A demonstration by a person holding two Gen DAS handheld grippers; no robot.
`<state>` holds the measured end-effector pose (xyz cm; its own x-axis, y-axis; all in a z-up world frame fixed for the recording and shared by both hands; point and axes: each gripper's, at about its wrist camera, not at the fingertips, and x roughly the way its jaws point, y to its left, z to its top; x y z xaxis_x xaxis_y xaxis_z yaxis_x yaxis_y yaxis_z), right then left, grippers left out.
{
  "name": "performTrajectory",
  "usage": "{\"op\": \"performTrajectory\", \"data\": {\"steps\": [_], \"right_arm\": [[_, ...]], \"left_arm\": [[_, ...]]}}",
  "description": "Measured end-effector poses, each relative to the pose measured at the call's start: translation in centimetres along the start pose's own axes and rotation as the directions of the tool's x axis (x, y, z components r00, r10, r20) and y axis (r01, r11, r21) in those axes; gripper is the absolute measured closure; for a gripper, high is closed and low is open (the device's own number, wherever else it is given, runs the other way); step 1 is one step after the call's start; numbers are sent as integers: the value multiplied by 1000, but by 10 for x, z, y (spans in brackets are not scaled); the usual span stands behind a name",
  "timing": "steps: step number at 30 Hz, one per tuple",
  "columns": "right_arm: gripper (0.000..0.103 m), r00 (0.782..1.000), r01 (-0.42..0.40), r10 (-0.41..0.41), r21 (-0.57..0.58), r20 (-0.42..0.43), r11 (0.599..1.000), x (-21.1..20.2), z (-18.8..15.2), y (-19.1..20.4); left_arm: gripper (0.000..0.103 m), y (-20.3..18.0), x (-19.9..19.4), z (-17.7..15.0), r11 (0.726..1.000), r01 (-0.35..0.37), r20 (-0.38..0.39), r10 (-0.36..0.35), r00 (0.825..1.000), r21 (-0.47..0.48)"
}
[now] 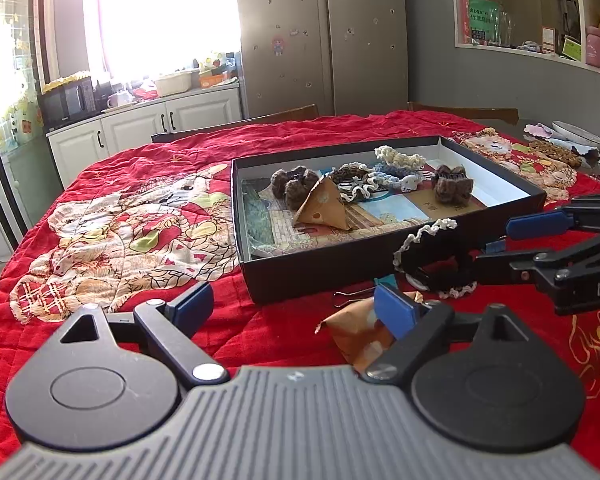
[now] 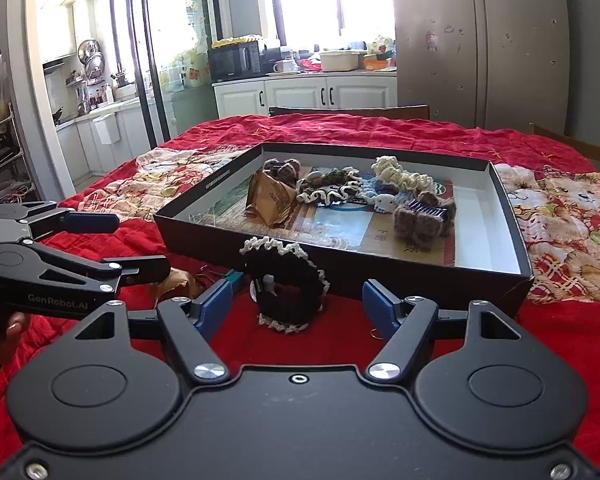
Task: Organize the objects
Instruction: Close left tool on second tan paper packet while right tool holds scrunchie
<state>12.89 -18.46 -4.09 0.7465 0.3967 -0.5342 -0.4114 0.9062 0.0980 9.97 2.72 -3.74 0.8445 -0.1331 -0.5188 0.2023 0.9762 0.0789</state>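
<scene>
The right tool (image 2: pixel 298 304) stands spread, its blue pads on either side of a black crocheted scrunchie (image 2: pixel 286 284) with a cream scalloped edge; the pads do not touch it. The scrunchie stands on edge on the red quilted cloth (image 2: pixel 380 136) that covers the desk, just in front of the near wall of a shallow black cardboard box (image 2: pixel 420 272).

The left tool (image 1: pixel 296 308) is also spread, with nothing between its pads. A crumpled piece of brown paper (image 1: pixel 352 332) lies just ahead of its right pad, and a wire binder clip (image 1: pixel 350 294) lies a little further on, near the box wall.

Inside the box, beyond both tools, on a printed paper lining, lie soft yarn pieces: a fuzzy brown scrunchie (image 1: pixel 294 182), a frilled cream one (image 1: pixel 400 158), a pale blue one (image 1: pixel 384 178) and another brown fuzzy one (image 1: pixel 452 184). A brown paper pyramid-shaped packet (image 1: pixel 324 204) stands among them.

In the right wrist view, fingers (image 2: pixel 4 332) of the person's hand grip the left tool's handle.
</scene>
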Motion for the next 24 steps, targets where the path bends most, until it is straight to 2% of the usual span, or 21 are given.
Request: {"op": "performTrajectory", "data": {"steps": [10,18,24], "right_arm": [[36,1000,-15,15,-5,-7,1000,9,-3,2],[53,999,-13,15,61,-28,998,23,-2,-8],[61,999,-8,11,80,-43,997,34,0,-12]], "left_arm": [[9,-2,0,-4,1000,8,14,-8,1000,28],[8,-8,-2,-10,995,57,16,-59,998,82],[8,-18,1,-15,985,115,3,-116,993,131]]}}
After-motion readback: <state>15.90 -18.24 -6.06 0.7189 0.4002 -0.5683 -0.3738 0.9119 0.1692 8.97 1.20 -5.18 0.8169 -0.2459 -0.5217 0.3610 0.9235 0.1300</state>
